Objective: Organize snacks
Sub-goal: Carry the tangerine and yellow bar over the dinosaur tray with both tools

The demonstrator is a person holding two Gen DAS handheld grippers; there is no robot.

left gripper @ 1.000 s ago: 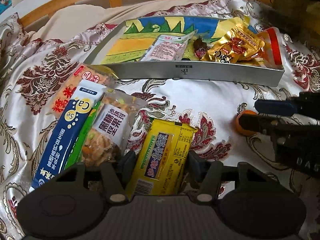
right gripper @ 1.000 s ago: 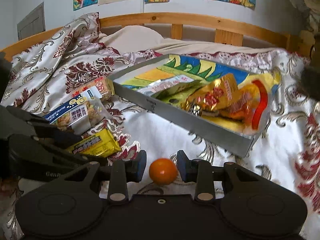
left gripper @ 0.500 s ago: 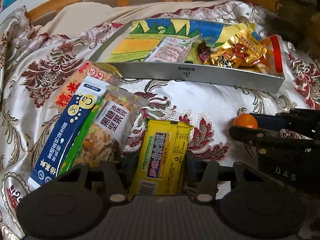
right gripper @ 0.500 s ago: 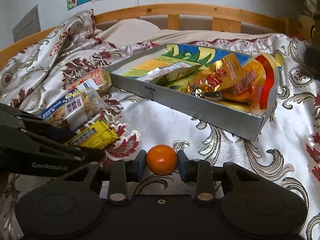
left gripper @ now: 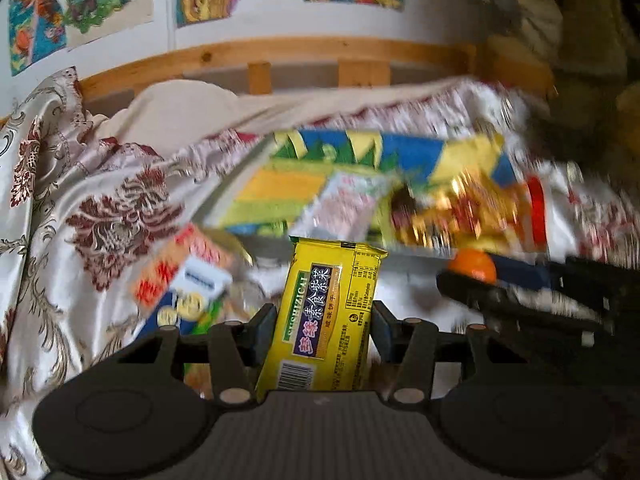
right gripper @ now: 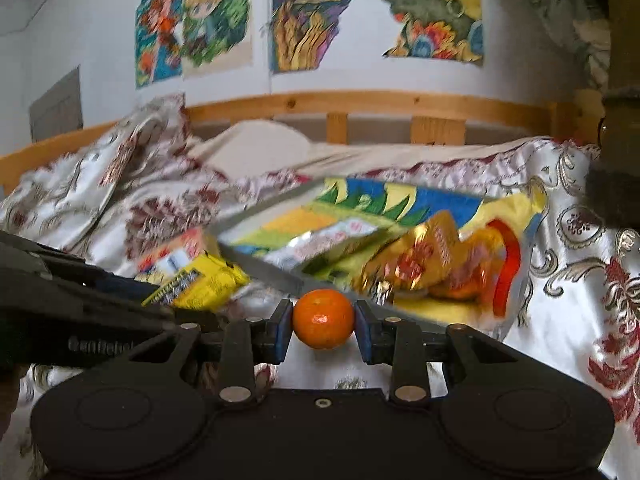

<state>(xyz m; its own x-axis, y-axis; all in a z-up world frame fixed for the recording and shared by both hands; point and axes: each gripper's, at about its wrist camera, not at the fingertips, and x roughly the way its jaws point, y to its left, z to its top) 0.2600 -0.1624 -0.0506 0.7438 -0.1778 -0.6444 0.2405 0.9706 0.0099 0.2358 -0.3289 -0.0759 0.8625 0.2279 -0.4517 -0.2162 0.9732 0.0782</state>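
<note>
My left gripper is shut on a yellow biscuit packet and holds it up above the bedspread. The packet also shows in the right wrist view. My right gripper is shut on a small orange mandarin, lifted off the bed; the mandarin also shows in the left wrist view. Ahead lies the grey tray with a colourful lining, holding a white sachet and gold wrapped snacks.
Several snack packets lie on the patterned bedspread left of the tray. A wooden bed rail and a wall with posters are behind. The view is blurred by motion.
Both grippers have closed on their items and lifted: the yellow packet and the mandarin have come up off the bedspread, and both views have tilted up toward the wall.
</note>
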